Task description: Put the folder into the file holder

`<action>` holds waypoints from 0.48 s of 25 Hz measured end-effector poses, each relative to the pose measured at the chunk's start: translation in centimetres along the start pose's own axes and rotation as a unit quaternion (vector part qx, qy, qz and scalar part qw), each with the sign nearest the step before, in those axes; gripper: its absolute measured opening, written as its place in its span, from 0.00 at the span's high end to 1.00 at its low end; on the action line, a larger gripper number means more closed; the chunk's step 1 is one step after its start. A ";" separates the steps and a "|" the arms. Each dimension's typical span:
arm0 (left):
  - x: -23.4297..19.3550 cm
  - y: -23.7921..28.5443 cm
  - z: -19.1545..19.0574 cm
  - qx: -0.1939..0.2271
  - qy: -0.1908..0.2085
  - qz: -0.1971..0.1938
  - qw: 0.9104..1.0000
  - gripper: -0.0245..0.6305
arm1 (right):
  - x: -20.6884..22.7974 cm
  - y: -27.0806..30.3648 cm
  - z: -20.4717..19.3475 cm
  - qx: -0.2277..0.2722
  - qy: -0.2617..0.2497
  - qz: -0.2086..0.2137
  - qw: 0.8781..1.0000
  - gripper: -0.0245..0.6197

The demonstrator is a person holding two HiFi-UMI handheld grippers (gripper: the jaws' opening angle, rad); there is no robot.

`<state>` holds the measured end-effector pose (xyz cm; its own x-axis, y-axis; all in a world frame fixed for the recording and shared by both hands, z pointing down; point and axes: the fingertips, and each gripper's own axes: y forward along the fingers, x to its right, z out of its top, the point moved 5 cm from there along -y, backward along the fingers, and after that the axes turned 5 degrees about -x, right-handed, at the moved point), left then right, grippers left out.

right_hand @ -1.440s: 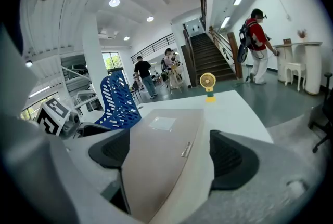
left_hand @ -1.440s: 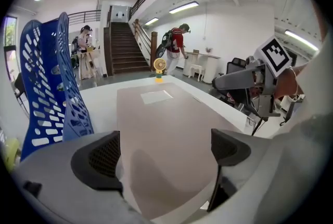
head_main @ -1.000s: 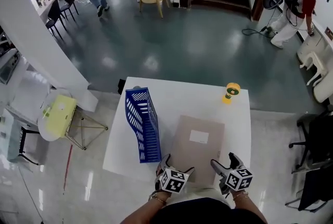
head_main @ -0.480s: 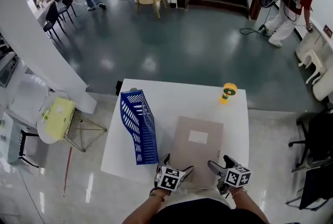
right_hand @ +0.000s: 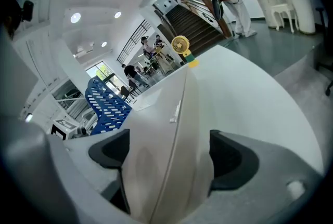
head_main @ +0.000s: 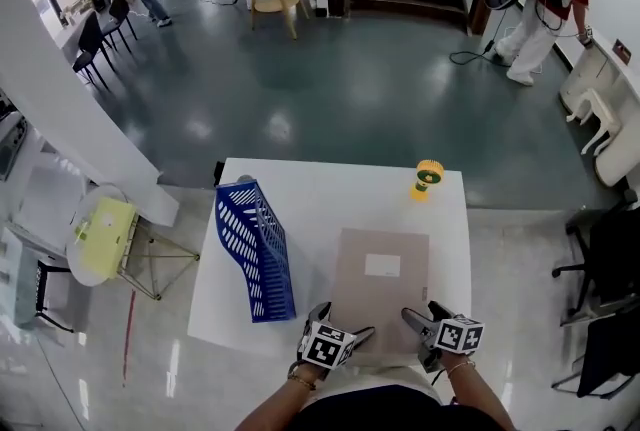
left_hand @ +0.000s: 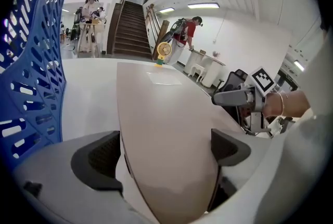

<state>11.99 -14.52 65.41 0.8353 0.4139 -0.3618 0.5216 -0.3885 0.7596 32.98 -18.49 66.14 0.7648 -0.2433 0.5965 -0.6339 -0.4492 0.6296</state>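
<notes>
The folder (head_main: 380,287), flat on the table (head_main: 330,194) with the file holder (head_main: 255,249) at 9 o'clock, is straddled unclamped by the wide-open left gripper (head_main: 343,321) and right gripper (head_main: 424,313); closing, then lifting, is judged required.

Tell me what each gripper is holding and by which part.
Nothing is clamped yet. The left gripper and right gripper both have jaws apart, straddling the near edge of the brown folder, one by each near corner.
</notes>
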 end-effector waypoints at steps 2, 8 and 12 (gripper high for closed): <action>0.0 0.1 0.3 -0.006 -0.006 -0.002 1.000 0.14 | 0.8 0.2 1.2 0.005 0.012 0.010 1.000 0.24; -0.3 0.6 0.8 -0.018 -0.006 -0.028 0.999 0.14 | 1.7 2.3 3.9 -0.017 0.051 0.070 0.996 0.24; -0.3 1.2 1.3 -0.016 0.001 -0.045 0.999 0.14 | 1.4 3.4 5.0 -0.039 0.027 0.097 0.994 0.24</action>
<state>12.57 -16.19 65.71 0.7855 0.4471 -0.4279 0.5879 -0.3232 0.7416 32.47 -24.66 66.62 0.6219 -0.2712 0.7347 -0.7771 -0.3296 0.5361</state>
